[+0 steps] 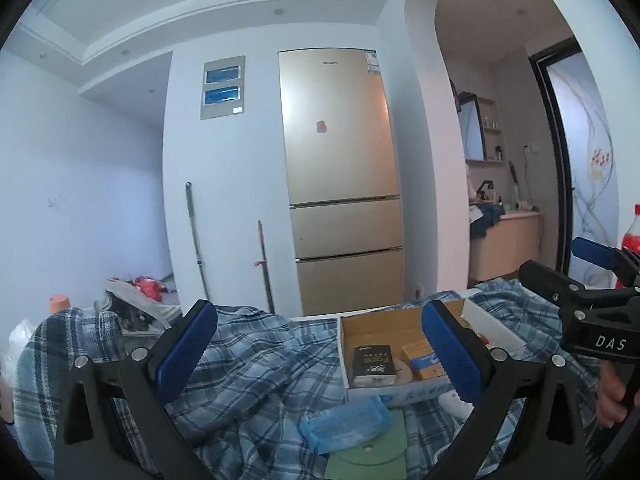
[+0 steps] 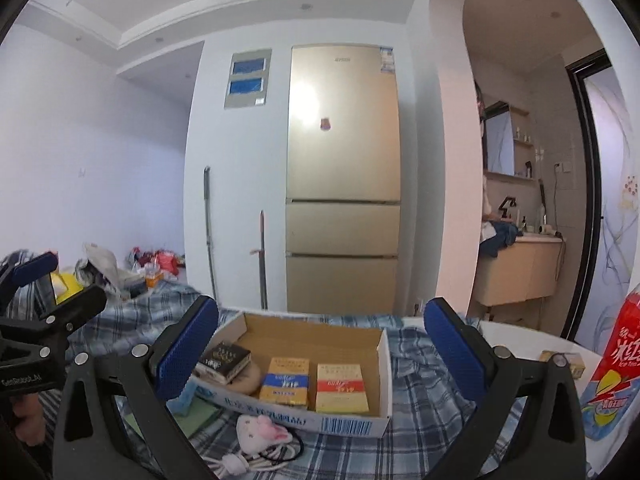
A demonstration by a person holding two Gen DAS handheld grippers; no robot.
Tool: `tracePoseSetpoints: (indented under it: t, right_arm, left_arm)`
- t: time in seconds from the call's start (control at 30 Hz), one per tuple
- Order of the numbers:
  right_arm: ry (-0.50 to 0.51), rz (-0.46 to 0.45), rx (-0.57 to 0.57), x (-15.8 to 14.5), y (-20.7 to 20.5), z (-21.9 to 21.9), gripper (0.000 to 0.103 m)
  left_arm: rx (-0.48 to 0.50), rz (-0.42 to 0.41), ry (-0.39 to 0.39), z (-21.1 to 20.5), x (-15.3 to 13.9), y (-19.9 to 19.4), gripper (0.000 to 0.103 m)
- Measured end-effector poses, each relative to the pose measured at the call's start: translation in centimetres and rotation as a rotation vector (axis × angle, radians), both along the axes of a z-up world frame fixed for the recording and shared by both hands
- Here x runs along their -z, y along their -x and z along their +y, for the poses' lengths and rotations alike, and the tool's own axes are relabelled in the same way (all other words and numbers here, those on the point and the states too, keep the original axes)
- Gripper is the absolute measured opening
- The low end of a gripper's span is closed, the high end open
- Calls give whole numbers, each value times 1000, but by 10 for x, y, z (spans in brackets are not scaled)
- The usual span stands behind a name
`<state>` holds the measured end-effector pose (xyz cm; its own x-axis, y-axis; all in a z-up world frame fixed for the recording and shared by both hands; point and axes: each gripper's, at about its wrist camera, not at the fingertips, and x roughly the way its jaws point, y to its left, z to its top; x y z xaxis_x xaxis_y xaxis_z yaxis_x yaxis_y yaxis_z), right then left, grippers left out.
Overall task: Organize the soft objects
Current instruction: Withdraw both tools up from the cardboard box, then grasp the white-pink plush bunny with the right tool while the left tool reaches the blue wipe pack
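A: Right wrist view: right tool spread wide, empty. The plush?
B: Just below it, against the box. Left tool likewise spread, empty.

The box is open on top, so entry from above is free; its back half is bare cardboard, while its front holds a black pack and two yellow packs side by side. Just before the box's front wall lie a plush toy and a white cable. A red bottle stands at the right edge. Left of the box the plaid cloth lies bare in folds, with a blue packet on a green pouch near its front.
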<state>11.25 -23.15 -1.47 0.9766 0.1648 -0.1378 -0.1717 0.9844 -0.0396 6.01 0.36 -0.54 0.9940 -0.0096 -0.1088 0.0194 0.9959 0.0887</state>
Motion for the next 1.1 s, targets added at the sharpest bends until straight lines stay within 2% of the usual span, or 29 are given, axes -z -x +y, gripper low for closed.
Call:
tracePoseSetpoints:
  t: [0.3, 0.43, 0.7, 0.87, 1.0, 1.07, 1.1]
  right_arm:
    - [-6, 44, -12, 5, -6, -3, 103]
    - [-3, 85, -12, 10, -13, -2, 103]
    - [-10, 177, -63, 17, -26, -1, 103]
    - [26, 253, -100, 27, -38, 10, 103]
    - [75, 347, -123, 38, -49, 20, 103]
    - [87, 411, -149, 46, -57, 24, 102]
    - [96, 439, -155, 50, -60, 26, 98]
  left_arm:
    - [5, 28, 7, 0, 3, -3, 103]
    - [38, 61, 19, 2, 4, -6, 103]
    - [15, 119, 17, 0, 10, -17, 103]
    - [9, 249, 39, 5, 19, -37, 103]
    - [-6, 322, 61, 9, 25, -47, 103]
    - [-2, 360, 64, 10, 28, -52, 101]
    - [-3, 378, 62, 9, 30, -55, 97]
